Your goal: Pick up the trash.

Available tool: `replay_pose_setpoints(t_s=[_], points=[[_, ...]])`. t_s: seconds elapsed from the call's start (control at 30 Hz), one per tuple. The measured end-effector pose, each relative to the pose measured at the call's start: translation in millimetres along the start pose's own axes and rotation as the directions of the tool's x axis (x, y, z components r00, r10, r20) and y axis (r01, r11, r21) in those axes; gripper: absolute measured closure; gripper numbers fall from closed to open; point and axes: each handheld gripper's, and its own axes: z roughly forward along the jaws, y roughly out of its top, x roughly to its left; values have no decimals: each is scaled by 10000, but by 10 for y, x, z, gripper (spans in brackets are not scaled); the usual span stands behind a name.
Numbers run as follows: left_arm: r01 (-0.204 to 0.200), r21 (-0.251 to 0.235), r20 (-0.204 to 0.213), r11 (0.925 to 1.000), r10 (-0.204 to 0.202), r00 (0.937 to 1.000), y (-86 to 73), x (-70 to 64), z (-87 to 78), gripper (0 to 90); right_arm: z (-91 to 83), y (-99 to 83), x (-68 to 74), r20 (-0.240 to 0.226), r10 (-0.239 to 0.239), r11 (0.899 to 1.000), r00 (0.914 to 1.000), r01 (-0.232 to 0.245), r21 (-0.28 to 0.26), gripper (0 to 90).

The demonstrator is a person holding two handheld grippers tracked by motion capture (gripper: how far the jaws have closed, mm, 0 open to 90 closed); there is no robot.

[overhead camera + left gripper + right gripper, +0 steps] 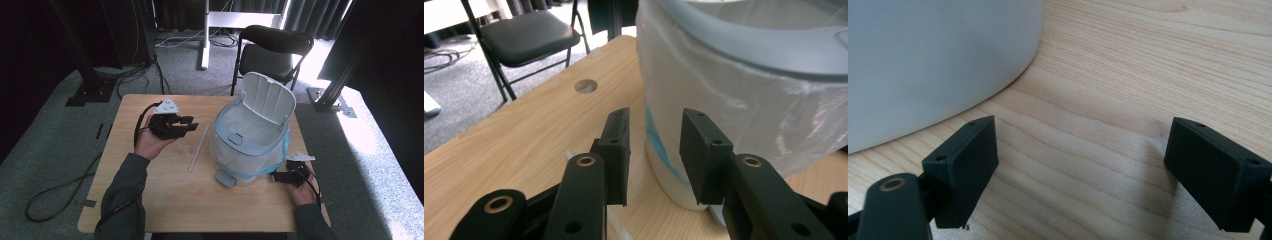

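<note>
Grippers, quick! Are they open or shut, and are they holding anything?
Left gripper: open, holding nothing, jaws pointed at the bin.
Right gripper: open wide, holding nothing, low over the table.

- Person's dark grey-green long sleeves (122, 192) cover both forearms to the wrists.
- Left black plastic two-jaw gripper (190, 123) carries a grey three-cornered plate (167, 106) on top; a black cable (141, 120) loops from it.
- Its flat rectangular black pads (618, 150) have small screw holes, and the arms have brass-coloured rivets (585, 160).
- Right black two-jaw gripper (278, 176) has a similar grey plate (300, 157), a black cable (312, 186) and blocky pads (965, 162).
</note>
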Motion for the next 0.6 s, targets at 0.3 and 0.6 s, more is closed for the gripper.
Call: replay_pose_setpoints(t_s=[0.3, 0.6], points=[[259, 30, -146, 9997, -259, 9996, -84, 52, 26, 610, 0, 0, 0, 0, -1, 10000, 10000, 1, -1, 129], [539, 212, -368, 9983, -531, 9979, -187, 111, 76, 580, 0, 0, 0, 1, 0, 10000, 10000, 0, -1, 130]])
